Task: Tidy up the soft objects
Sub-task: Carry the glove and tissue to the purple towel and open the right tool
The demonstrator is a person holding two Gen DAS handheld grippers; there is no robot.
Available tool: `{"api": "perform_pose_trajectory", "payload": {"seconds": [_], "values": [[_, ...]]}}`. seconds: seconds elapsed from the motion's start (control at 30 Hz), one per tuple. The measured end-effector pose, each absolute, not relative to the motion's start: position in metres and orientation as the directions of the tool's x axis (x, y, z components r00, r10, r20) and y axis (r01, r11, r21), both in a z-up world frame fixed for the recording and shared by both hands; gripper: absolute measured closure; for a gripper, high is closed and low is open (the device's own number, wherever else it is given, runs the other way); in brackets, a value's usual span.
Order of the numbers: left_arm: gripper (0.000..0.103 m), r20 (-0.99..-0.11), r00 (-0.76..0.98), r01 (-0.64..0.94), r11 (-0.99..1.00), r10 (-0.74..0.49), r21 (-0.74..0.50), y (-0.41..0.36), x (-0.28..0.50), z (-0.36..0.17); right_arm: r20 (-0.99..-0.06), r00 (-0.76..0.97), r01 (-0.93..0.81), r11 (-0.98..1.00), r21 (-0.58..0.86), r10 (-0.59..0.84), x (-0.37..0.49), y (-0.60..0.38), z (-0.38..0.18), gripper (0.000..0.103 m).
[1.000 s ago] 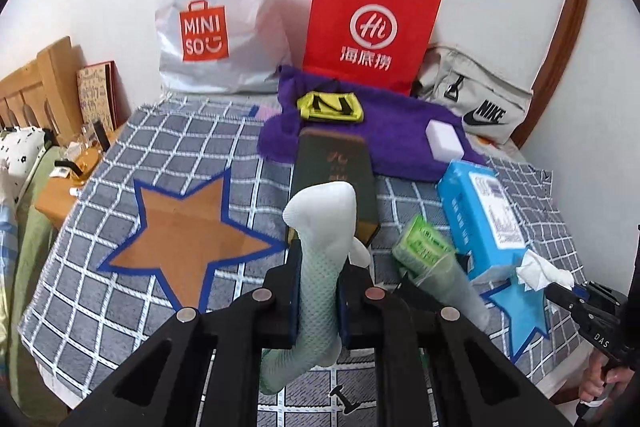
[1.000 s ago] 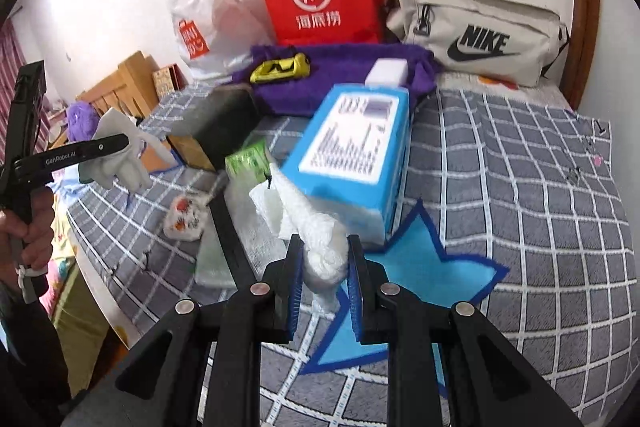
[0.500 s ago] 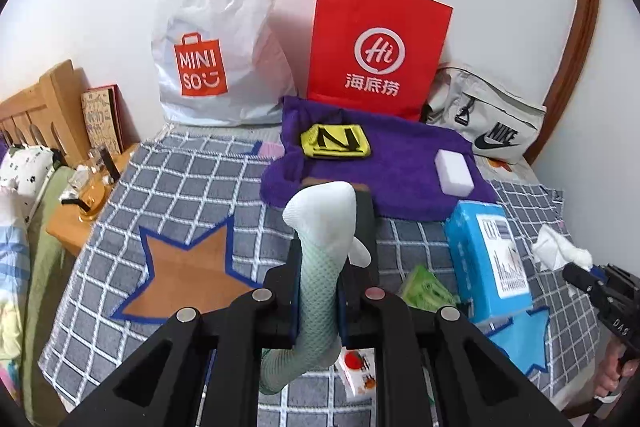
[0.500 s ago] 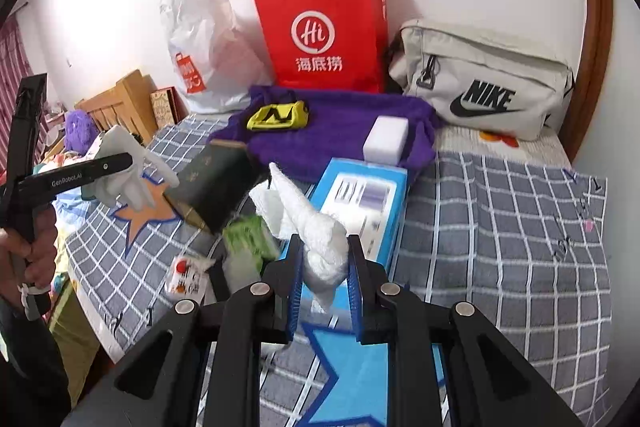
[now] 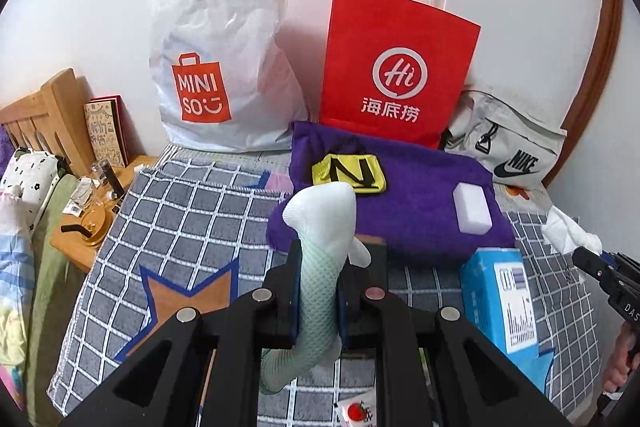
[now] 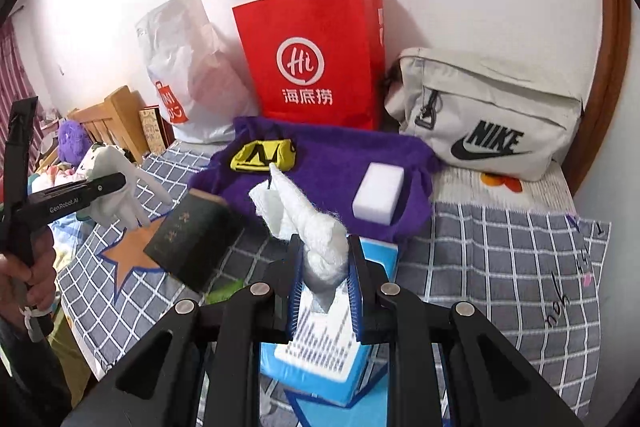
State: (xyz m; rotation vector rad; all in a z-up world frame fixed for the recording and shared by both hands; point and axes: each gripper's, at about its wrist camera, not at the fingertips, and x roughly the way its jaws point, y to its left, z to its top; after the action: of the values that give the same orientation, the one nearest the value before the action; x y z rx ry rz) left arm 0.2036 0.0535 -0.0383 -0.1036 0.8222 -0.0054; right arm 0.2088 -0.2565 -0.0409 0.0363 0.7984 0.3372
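Left fingers (image 5: 298,291) clamped on white mesh sock (image 5: 322,255), right gripper (image 6: 325,281) pinching crumpled tissue (image 6: 316,231), above fluffy purple towel (image 6: 332,163), near its front edge.

Red paper bag (image 5: 396,75) and white Miniso plastic bag (image 5: 224,47) upright against the wall. Grey Nike bag (image 6: 488,119) lies right of them. Dark book (image 6: 192,239) flat on the checked blanket (image 6: 500,247). Blue box (image 5: 500,303) near the front edge. Wooden headboard (image 5: 44,111) at left.
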Motion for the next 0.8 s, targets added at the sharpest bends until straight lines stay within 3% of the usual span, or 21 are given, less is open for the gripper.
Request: {"api": "perform_pose_trajectory", "payload": {"seconds": [0.47, 0.8], "values": [[0.089, -0.731, 0.678, -0.044, 0.989, -0.073, -0.139, 0.066, 0.246, -0.037, -0.687, 0.655, -0.307, 0.942, 0.136, 0.313, 0.273, -0.242, -0.032, 0.083], [0.089, -0.74, 0.662, -0.028, 0.982, -0.121, -0.186, 0.063, 0.282, -0.055, -0.765, 0.561, -0.294, 0.94, 0.173, 0.316, 0.33, -0.239, -0.082, 0.083]]}}
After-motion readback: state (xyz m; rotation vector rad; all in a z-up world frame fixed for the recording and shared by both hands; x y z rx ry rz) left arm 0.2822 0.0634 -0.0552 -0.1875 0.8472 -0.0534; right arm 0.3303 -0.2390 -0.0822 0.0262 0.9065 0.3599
